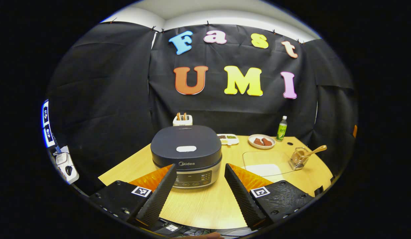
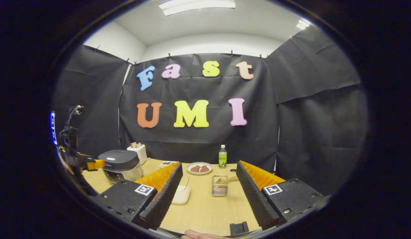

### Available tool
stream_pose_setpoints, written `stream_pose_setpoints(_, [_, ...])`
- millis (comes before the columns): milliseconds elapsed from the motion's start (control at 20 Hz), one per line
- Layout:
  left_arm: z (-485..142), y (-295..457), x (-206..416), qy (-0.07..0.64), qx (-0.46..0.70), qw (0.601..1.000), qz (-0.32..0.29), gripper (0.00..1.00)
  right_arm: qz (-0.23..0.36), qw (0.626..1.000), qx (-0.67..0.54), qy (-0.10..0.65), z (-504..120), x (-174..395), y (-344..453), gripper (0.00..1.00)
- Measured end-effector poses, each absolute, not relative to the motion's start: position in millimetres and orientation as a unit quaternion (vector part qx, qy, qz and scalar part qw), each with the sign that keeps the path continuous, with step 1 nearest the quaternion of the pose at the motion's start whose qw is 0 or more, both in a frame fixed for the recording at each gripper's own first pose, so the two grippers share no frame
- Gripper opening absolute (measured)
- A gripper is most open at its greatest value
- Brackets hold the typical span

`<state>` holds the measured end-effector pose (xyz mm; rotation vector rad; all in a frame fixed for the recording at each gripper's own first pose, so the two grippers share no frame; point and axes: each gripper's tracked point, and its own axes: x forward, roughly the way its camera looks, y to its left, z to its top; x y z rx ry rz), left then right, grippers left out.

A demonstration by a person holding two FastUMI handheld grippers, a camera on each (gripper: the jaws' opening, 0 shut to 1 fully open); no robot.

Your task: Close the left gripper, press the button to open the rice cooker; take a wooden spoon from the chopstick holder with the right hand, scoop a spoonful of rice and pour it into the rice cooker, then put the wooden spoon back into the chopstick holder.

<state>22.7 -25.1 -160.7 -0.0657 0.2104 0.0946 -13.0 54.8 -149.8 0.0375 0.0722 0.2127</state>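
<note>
The dark rice cooker (image 1: 186,154) stands on the wooden table (image 1: 205,202) with its lid shut and a white button (image 1: 186,148) on top. My left gripper (image 1: 200,167) is open just in front of it, one finger on each side of its front panel. The wire chopstick holder (image 1: 299,158) stands to the right with the wooden spoon (image 1: 316,151) leaning out of it. A clear container of white rice (image 1: 266,162) lies between cooker and holder. In the right gripper view, my right gripper (image 2: 209,164) is open, with the chopstick holder (image 2: 219,186) ahead between its fingers and the rice cooker (image 2: 120,165) far left.
At the back of the table are a white toaster (image 1: 182,119), a small tray (image 1: 228,138), a plate with brown pieces (image 1: 261,141) and a green bottle (image 1: 282,128). The left gripper (image 2: 92,163) appears beside the cooker in the right gripper view. The table's front edge is close.
</note>
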Motion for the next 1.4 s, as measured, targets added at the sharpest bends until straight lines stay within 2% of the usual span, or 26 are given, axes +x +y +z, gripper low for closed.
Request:
stream_pose_setpoints(100, [-144.8,-34.0,3.7,0.081,-0.033,0.995,0.042,0.93,0.102,0.994,0.023,0.044,-151.6,-12.2,53.0,0.97])
stream_pose_setpoints(600, [-55.1,-69.3,-49.5,-0.032,-0.027,0.999,0.019,0.94,0.086,0.996,0.030,0.026,-115.9,-12.1,41.1,1.00])
stream_pose_setpoints(650, [-50.4,-72.9,-48.5,-0.038,-0.023,0.999,0.013,0.84,0.086,0.995,0.035,0.025,-111.5,-12.2,40.8,1.00])
stream_pose_setpoints(700, [-44.8,-79.5,-47.7,-0.045,-0.020,0.999,0.004,0.94,0.091,0.995,0.041,0.026,-107.0,-12.6,42.9,1.00])
stream_pose_setpoints(750, [-40.9,-83.8,-47.1,-0.050,-0.016,0.999,-0.002,0.94,0.094,0.994,0.046,0.025,-103.2,-13.0,43.9,1.00])
stream_pose_setpoints(900, [-42.6,-80.3,-44.4,-0.047,-0.007,0.999,0.008,0.94,0.092,0.995,0.047,0.014,-91.5,-10.5,38.4,1.00])
stream_pose_setpoints(950, [-45.6,-82.3,-43.9,-0.041,-0.005,0.999,0.006,0.84,0.091,0.995,0.041,0.007,-87.2,-10.8,37.6,0.97])
stream_pose_setpoints(1000, [-45.9,-84.7,-44.3,-0.039,-0.004,0.999,0.003,1.00,0.089,0.995,0.038,0.002,-84.2,-12.7,37.0,1.00])
stream_pose_setpoints(1050, [-45.5,-86.3,-44.6,-0.040,-0.006,0.999,0.002,0.94,0.086,0.995,0.041,-0.007,-79.6,-13.6,34.6,1.00])
stream_pose_setpoints(1100, [-43.6,-84.7,-45.4,-0.044,-0.009,0.999,0.003,0.94,0.081,0.996,0.044,-0.011,-77.9,-15.0,32.2,1.00])
stream_pose_setpoints(1150, [-43.1,-84.2,-45.1,-0.048,-0.014,0.999,0.004,0.84,0.076,0.996,0.044,-0.010,-80.3,-16.6,28.5,0.97])
stream_pose_setpoints(1200, [-47.6,-87.2,-44.8,-0.046,-0.022,0.999,0.000,0.94,0.072,0.996,0.044,-0.008,-85.0,-18.9,26.1,0.96])
stream_pose_setpoints(1300, [-56.4,-89.8,-45.0,-0.038,-0.030,0.999,-0.004,0.94,0.073,0.996,0.049,-0.011,-85.1,-25.3,25.6,0.97])
stream_pose_setpoints(1350, [-60.0,-89.9,-44.3,-0.033,-0.033,0.999,-0.006,0.84,0.072,0.996,0.049,-0.010,-86.9,-27.1,24.7,0.97])
stream_pose_setpoints(1400, [-64.7,-88.6,-43.5,-0.029,-0.033,0.999,-0.005,0.94,0.073,0.996,0.047,-0.009,-89.4,-28.7,24.5,1.00])
